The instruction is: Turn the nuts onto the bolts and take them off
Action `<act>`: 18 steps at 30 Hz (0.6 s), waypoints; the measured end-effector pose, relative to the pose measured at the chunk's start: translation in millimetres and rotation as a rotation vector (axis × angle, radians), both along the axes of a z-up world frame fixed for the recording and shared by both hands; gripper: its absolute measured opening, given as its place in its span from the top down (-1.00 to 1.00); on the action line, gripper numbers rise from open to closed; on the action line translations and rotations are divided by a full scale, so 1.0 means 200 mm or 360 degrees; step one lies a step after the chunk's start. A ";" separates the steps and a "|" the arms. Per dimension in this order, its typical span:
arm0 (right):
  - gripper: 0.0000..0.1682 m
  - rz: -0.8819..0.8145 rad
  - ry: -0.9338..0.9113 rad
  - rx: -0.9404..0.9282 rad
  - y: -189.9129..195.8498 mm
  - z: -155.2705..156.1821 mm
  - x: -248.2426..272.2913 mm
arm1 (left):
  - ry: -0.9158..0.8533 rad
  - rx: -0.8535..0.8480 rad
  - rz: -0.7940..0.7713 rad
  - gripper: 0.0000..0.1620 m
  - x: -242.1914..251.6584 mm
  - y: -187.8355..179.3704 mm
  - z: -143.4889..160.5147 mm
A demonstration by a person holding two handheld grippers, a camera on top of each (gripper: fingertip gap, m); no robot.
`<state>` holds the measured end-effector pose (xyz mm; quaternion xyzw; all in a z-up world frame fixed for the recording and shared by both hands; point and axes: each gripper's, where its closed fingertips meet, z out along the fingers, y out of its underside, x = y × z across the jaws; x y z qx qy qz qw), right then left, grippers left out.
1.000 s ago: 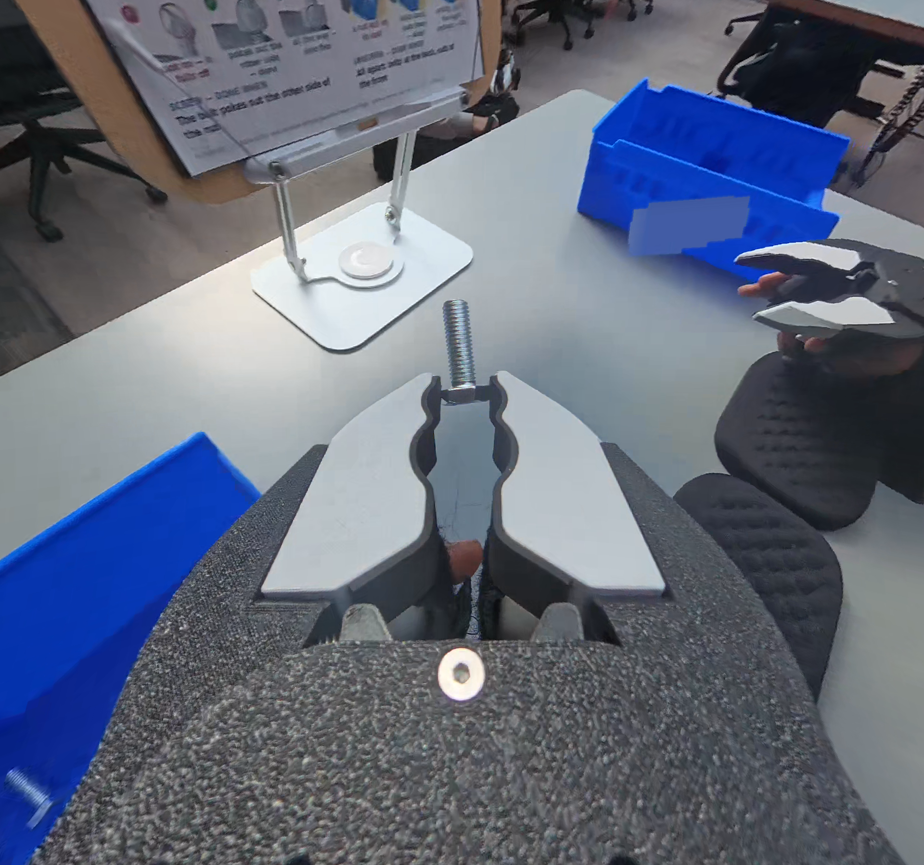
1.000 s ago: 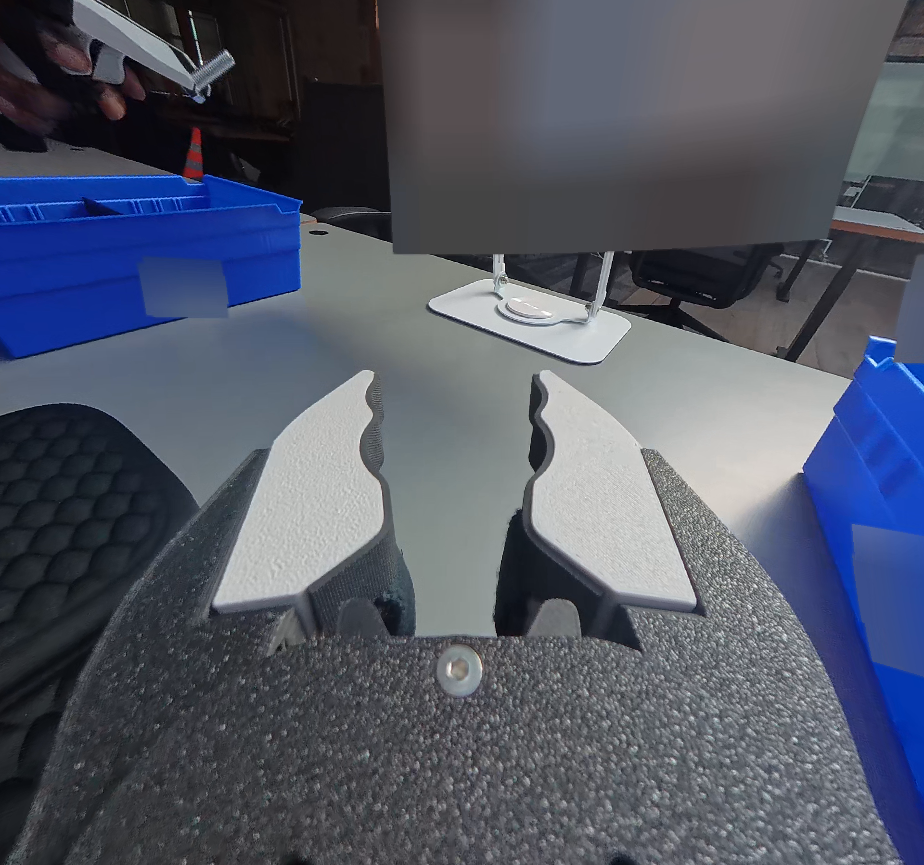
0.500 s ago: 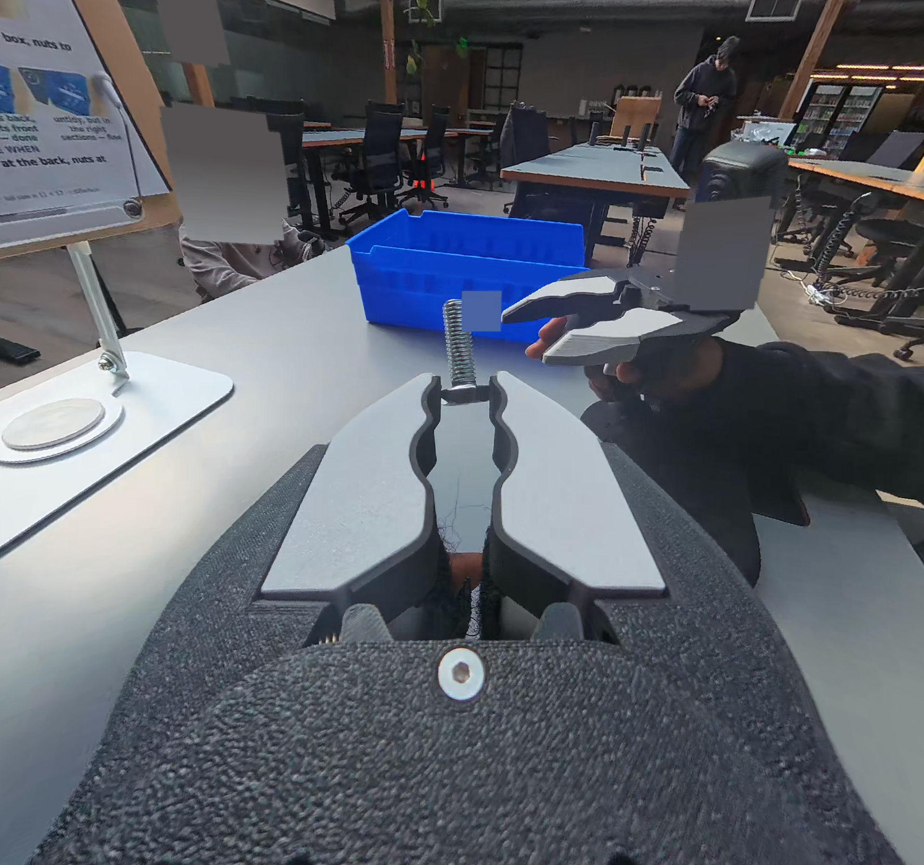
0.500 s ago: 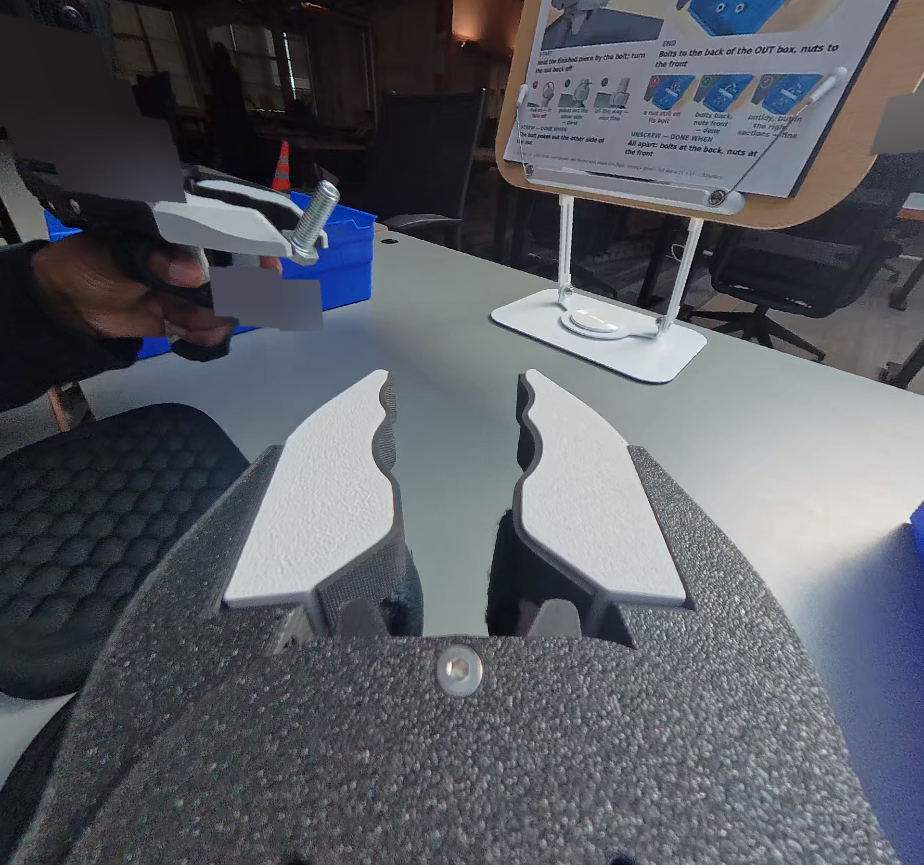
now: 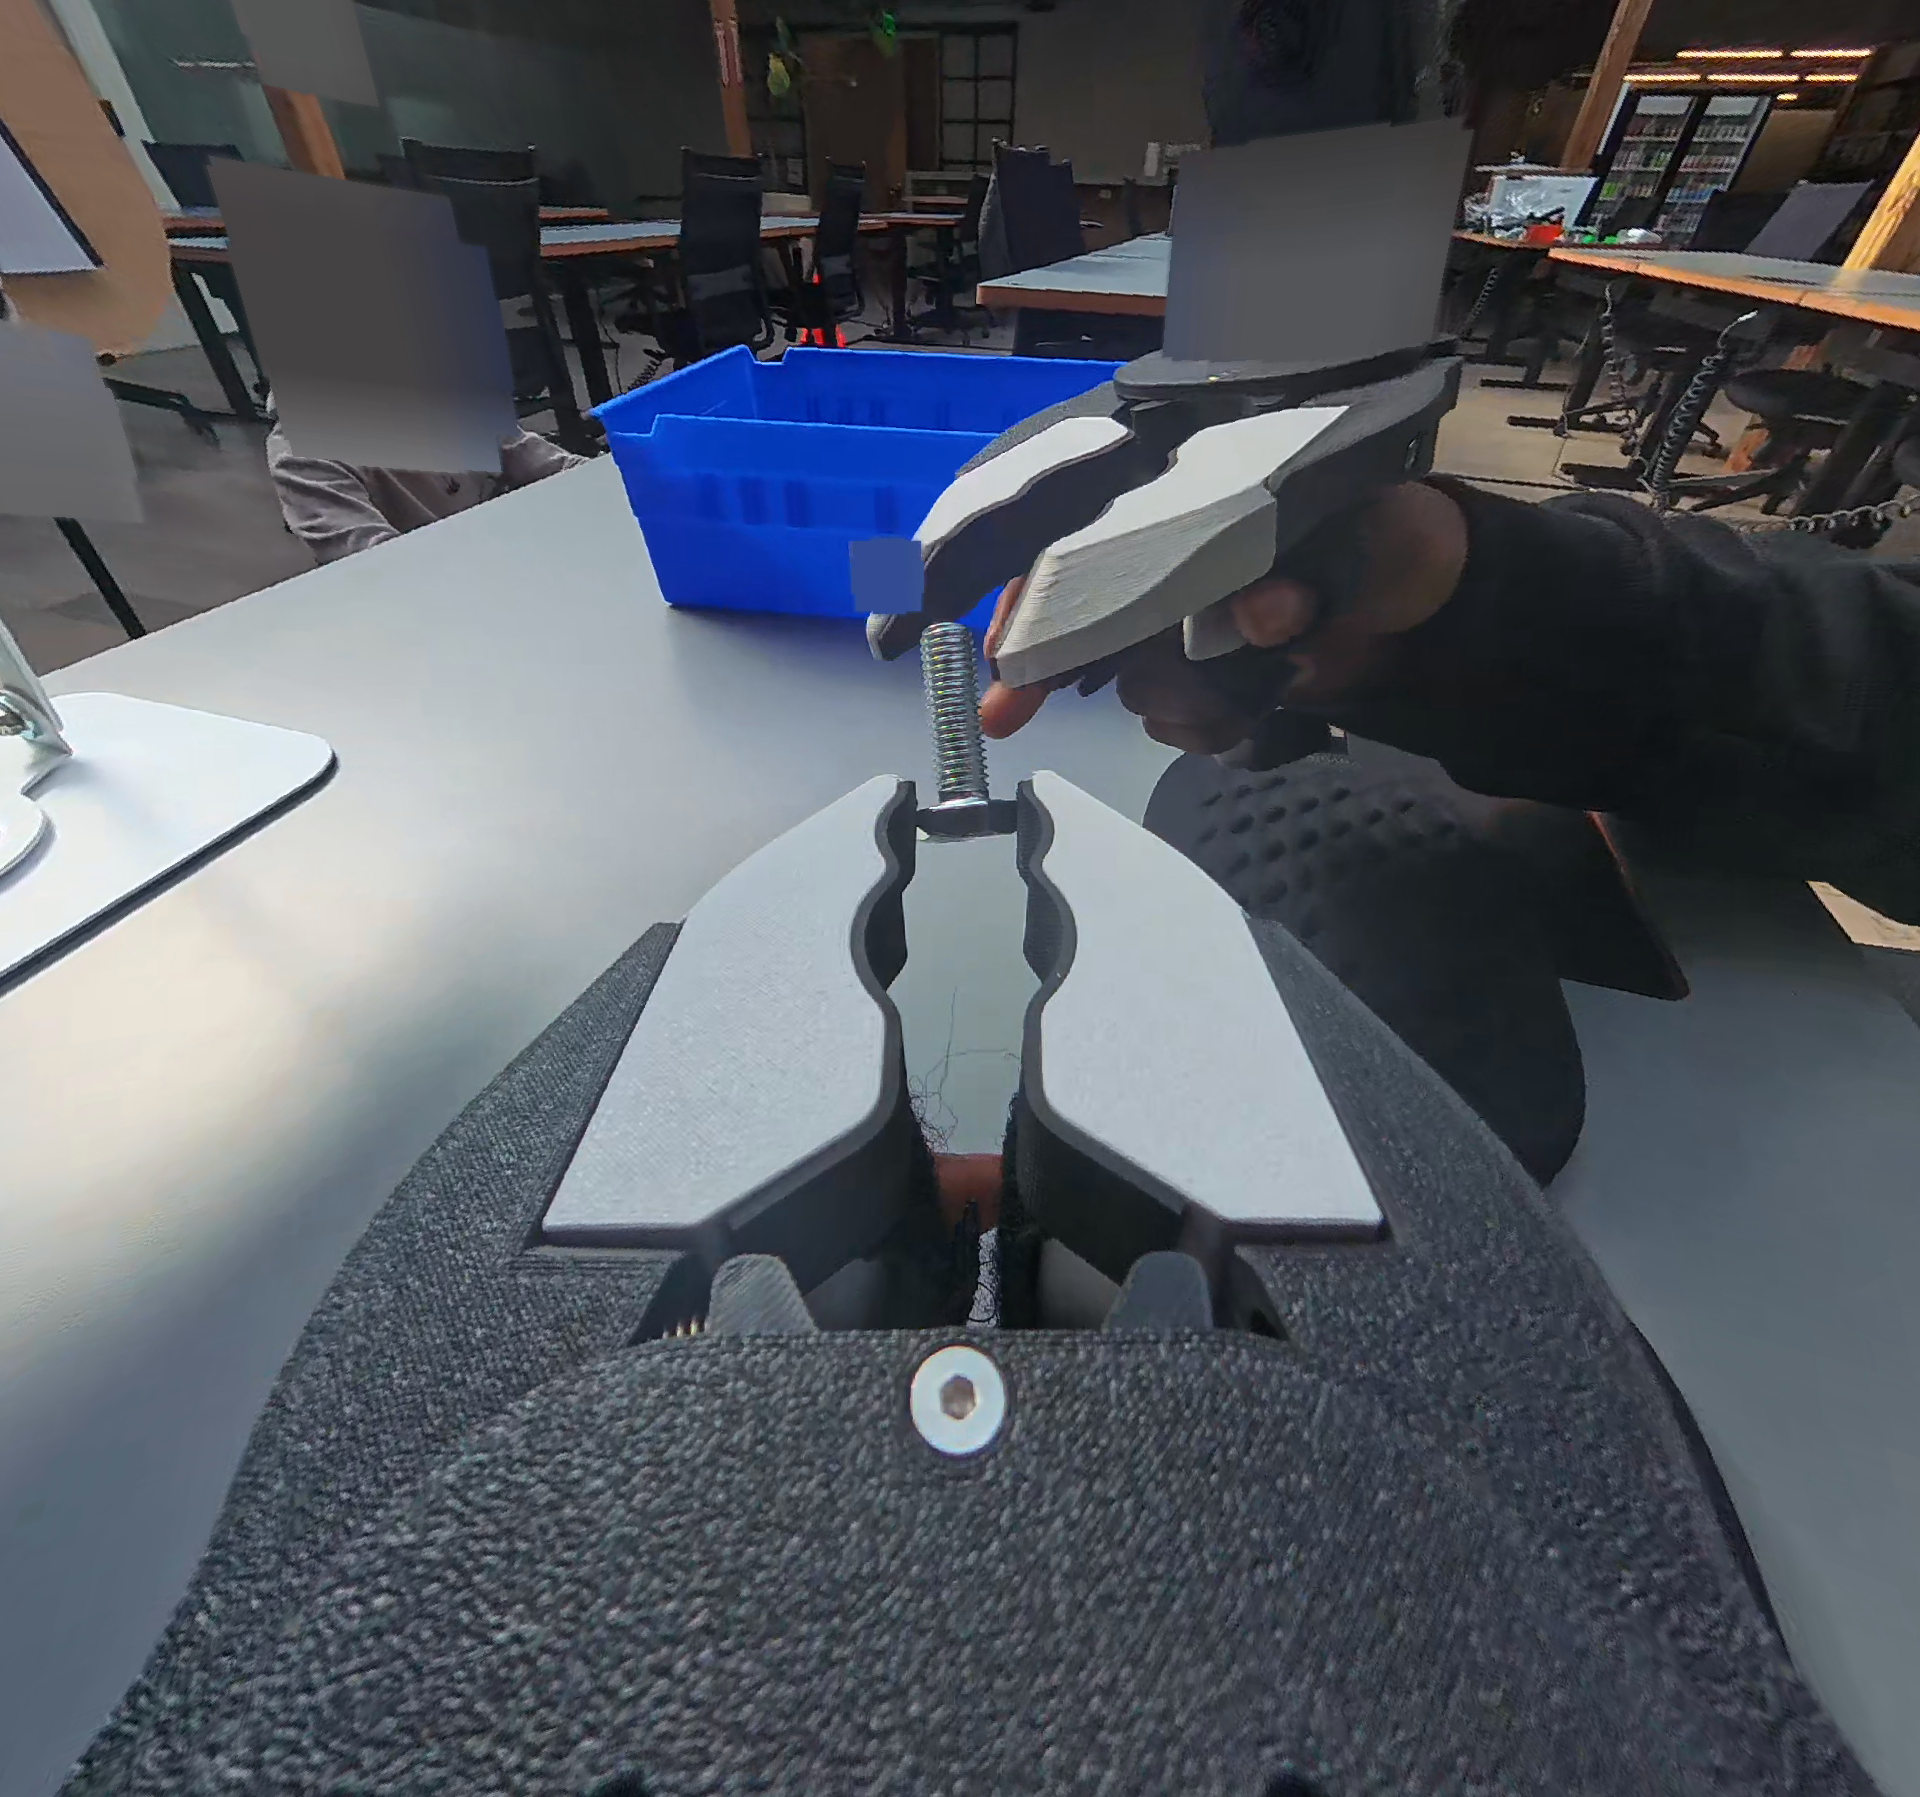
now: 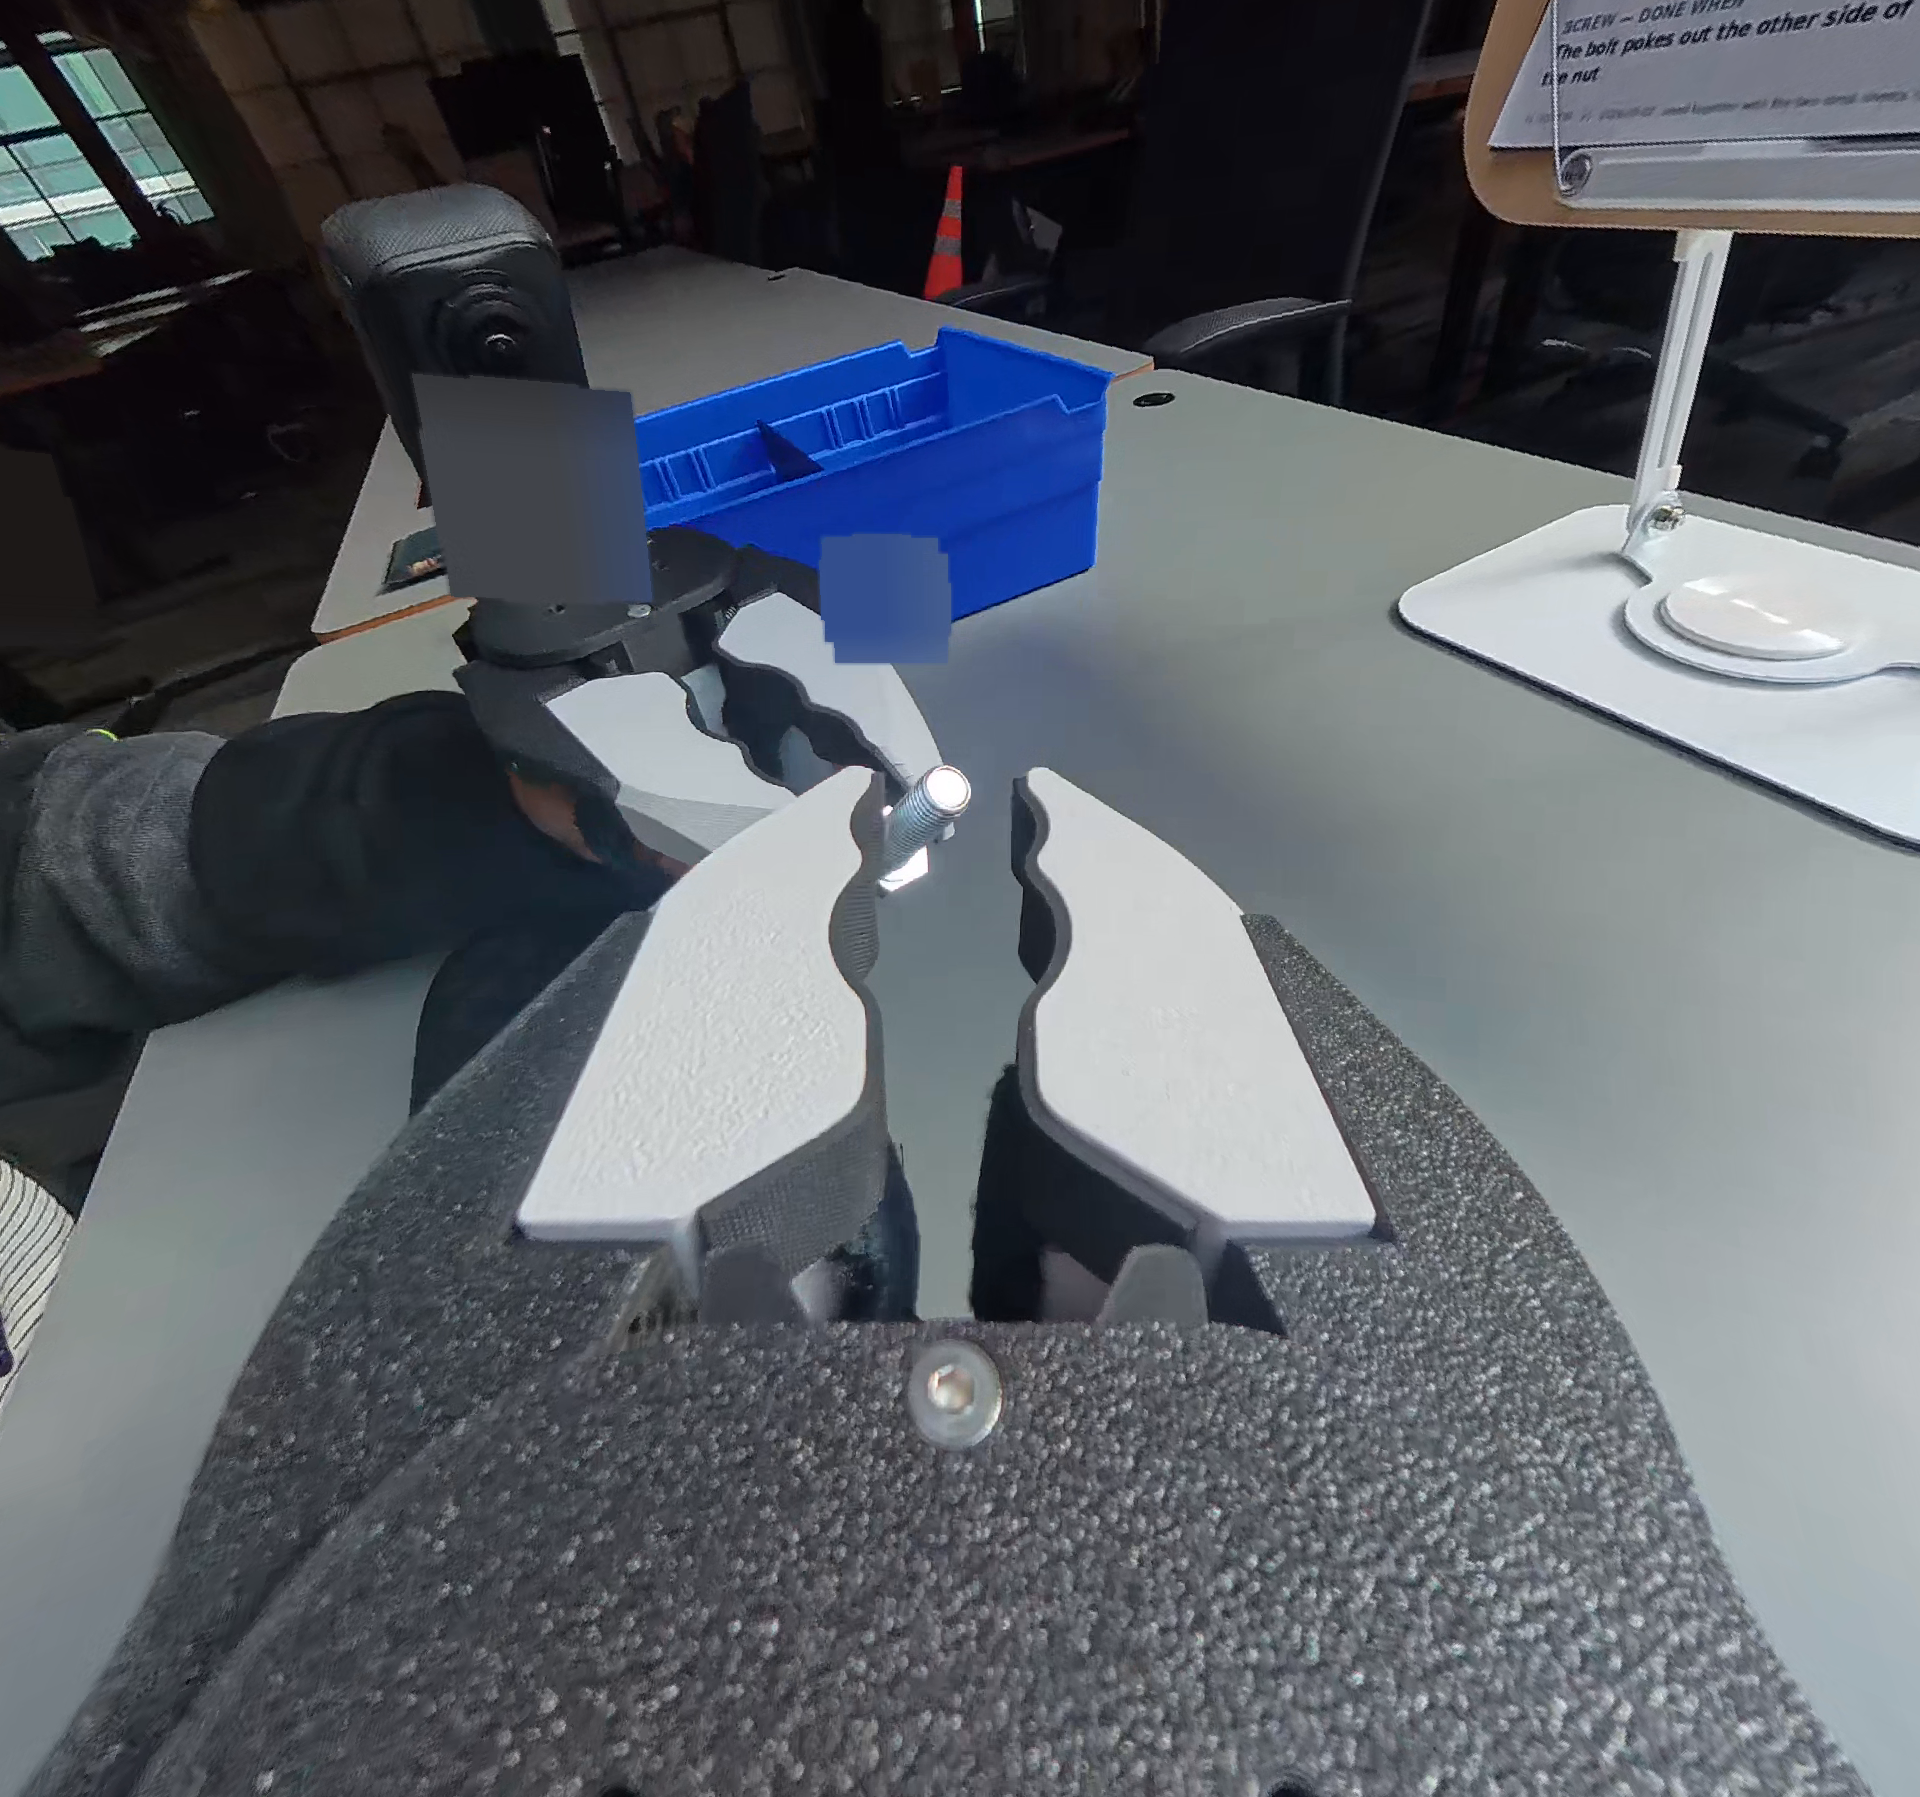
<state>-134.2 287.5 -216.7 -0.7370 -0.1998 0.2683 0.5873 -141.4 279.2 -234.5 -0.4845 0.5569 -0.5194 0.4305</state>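
Overhead, printed instruction sheet (image 6: 1756,12); left gripper (image 5: 964,817) clamps bolt (image 5: 954,708).

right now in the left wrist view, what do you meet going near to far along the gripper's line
left gripper → bolt held by its head → right gripper, open at the bolt's tip → blue bin → chairs and tables beyond

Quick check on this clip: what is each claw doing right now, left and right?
Left claw: shut on the bolt, gripping it by the head, threads pointing away.
Right claw: open, empty, tips either side of the bolt's threaded end.
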 end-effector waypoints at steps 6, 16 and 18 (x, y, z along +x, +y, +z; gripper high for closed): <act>0.89 0.0013 -0.0149 0.0031 0.03 -0.02 -0.03 | 0.0038 0.0038 0.0039 0.67 -0.01 0.02 -0.04; 0.89 0.0000 -0.0570 -0.0011 0.10 -0.27 -0.10 | -0.0114 0.0133 0.0173 0.07 -0.21 0.10 -0.02; 0.89 0.0015 -0.0636 -0.0036 0.11 -0.32 -0.11 | -0.0110 0.0106 0.0144 0.07 -0.23 0.10 -0.02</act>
